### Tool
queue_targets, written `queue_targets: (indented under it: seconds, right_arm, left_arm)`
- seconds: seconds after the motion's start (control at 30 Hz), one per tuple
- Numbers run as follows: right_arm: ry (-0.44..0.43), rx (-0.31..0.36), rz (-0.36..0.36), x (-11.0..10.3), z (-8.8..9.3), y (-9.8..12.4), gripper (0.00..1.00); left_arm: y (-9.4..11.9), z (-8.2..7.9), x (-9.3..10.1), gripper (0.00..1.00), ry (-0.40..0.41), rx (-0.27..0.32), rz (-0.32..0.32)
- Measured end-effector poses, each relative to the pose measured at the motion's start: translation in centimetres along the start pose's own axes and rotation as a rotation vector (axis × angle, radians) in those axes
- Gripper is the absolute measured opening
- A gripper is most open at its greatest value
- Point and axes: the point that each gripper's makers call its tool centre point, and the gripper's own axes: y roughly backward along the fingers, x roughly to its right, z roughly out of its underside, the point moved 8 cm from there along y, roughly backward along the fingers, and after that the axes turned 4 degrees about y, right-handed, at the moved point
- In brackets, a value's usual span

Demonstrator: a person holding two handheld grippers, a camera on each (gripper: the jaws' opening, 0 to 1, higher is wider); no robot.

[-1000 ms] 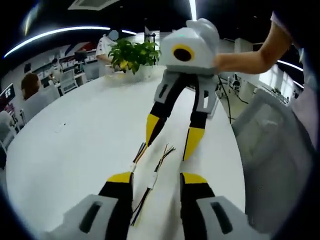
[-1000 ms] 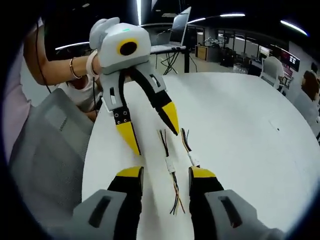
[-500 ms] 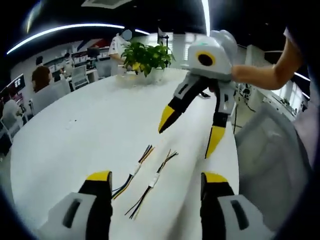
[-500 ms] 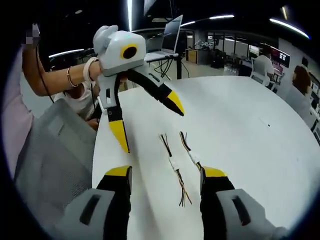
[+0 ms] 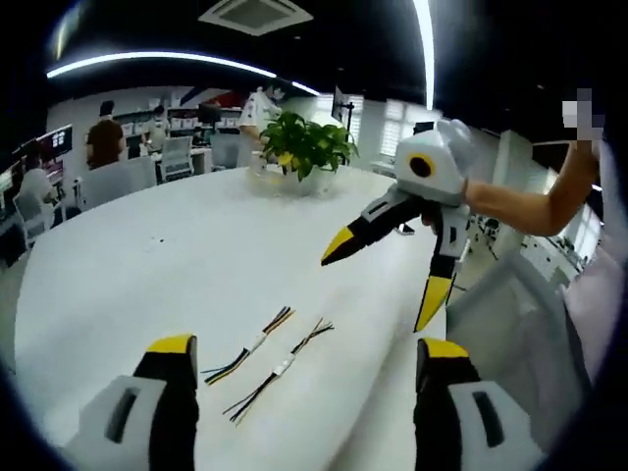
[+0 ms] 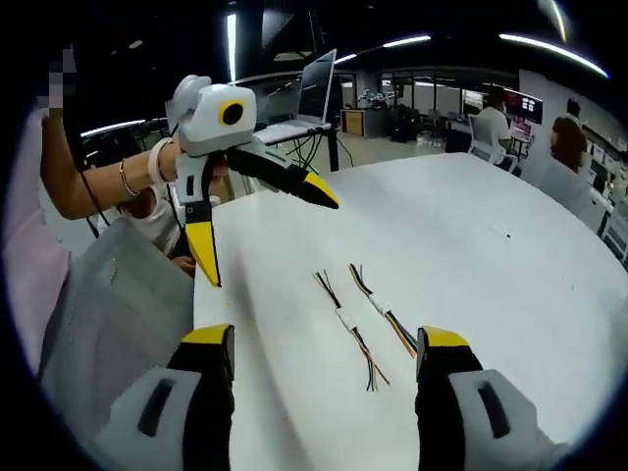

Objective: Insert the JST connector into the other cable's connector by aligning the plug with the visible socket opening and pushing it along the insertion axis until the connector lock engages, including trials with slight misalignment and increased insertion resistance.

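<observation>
Two short cables with white JST connectors lie side by side, unjoined, on the white table (image 5: 147, 255). In the left gripper view they are one cable (image 5: 255, 343) and the other cable (image 5: 284, 366), lying between and beyond my left gripper's (image 5: 306, 348) wide-open jaws. My right gripper (image 5: 385, 277) hangs above the table on the right, open and empty. In the right gripper view the same cables (image 6: 345, 320) (image 6: 378, 305) lie ahead of my right gripper (image 6: 326, 339). The left gripper (image 6: 263, 228) is held up at the left, open.
A potted plant (image 5: 304, 147) stands at the table's far side. A grey chair (image 5: 510, 324) (image 6: 108, 314) sits by the table edge near the person. A laptop (image 6: 314, 93) is on a stand behind. People sit at desks in the background.
Both grippers have lifted up and back from the cables and opened their jaws wider. The cables lie where they were.
</observation>
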Motion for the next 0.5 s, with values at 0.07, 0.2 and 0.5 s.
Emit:
queue_targets:
  seconds: [0.07,0.2,0.5]
  right_arm:
    - [-0.013,0.016,0.007,-0.3,0.1,0.3,0.74]
    - [-0.041,0.039,0.013,-1.1,0.3,0.9,0.79]
    - [-0.073,0.069,0.057,-2.3,0.6,2.2,0.81]
  left_arm:
    - [0.2,0.4,0.3,0.93,-0.004,0.002,-0.003]
    - [0.6,1.4,1.0,0.95,0.047,-0.041,-0.015]
    - [1.5,1.8,2.4,0.99,0.098,-0.020,-0.035]
